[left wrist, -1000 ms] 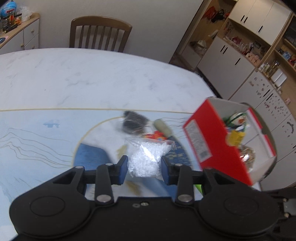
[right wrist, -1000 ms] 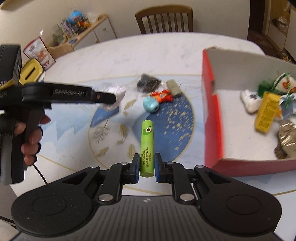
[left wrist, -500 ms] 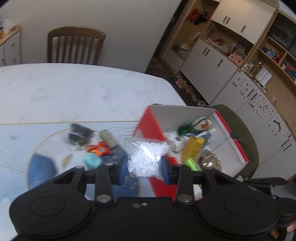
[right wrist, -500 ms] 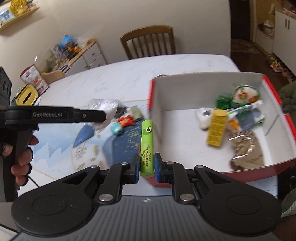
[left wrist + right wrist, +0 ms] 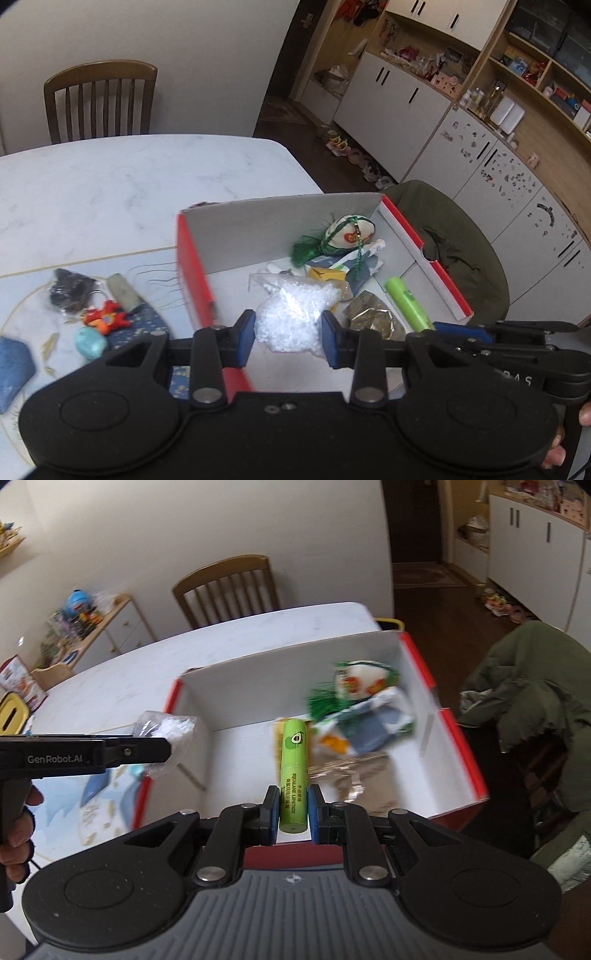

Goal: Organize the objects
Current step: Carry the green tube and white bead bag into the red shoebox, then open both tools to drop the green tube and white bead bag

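My left gripper (image 5: 288,341) is squeezed onto a clear bag of little white beads (image 5: 295,314). I hold the bag up over the near left part of the red box (image 5: 192,266). The box sits on the table (image 5: 110,177) and is white inside.

My right gripper (image 5: 292,814) is pinched tight on a green lip balm tube (image 5: 293,771). The tube points away from me, over the open box (image 5: 458,738). In that view the left gripper (image 5: 162,747) comes in from the side with the bag of beads (image 5: 166,734), near the left wall of the box.

The box already has things in it. There is a white toy with green threads (image 5: 340,240), a yellow pack (image 5: 325,275) and a shiny gold wrapper (image 5: 373,321). They lie close together at the back and right. The right wrist view is blurry there, so I cannot tell if they touch.

Some things lie on the table mat to the left of the box. I see a dark lump (image 5: 72,291), a grey tube (image 5: 123,293), an orange toy (image 5: 107,319) and a blue-green ball (image 5: 90,343).

A wooden chair (image 5: 99,99) stands at the far side of the table. A green coat (image 5: 532,701) hangs to the right of the box.
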Demonstrator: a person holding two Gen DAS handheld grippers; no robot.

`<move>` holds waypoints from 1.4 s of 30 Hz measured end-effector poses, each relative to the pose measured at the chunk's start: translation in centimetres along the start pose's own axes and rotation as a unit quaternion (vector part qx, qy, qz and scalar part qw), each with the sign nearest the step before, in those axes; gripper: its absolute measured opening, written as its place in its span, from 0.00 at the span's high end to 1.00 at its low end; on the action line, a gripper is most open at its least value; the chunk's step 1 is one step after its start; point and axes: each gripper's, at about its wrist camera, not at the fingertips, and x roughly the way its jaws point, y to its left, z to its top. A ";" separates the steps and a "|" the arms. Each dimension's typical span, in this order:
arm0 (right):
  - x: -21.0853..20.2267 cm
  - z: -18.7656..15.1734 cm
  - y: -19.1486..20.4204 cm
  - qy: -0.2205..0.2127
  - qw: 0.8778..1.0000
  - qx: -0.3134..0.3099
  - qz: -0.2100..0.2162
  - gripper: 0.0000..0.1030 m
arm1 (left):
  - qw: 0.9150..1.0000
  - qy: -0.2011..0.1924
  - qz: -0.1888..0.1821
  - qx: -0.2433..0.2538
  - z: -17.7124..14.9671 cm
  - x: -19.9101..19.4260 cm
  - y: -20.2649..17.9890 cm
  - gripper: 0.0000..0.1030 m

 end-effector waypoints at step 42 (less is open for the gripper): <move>6.7 0.4 -4.0 0.072 0.989 -0.089 -0.095 0.85 | 0.987 0.073 0.115 0.081 4.4 14.9 -3.7 0.65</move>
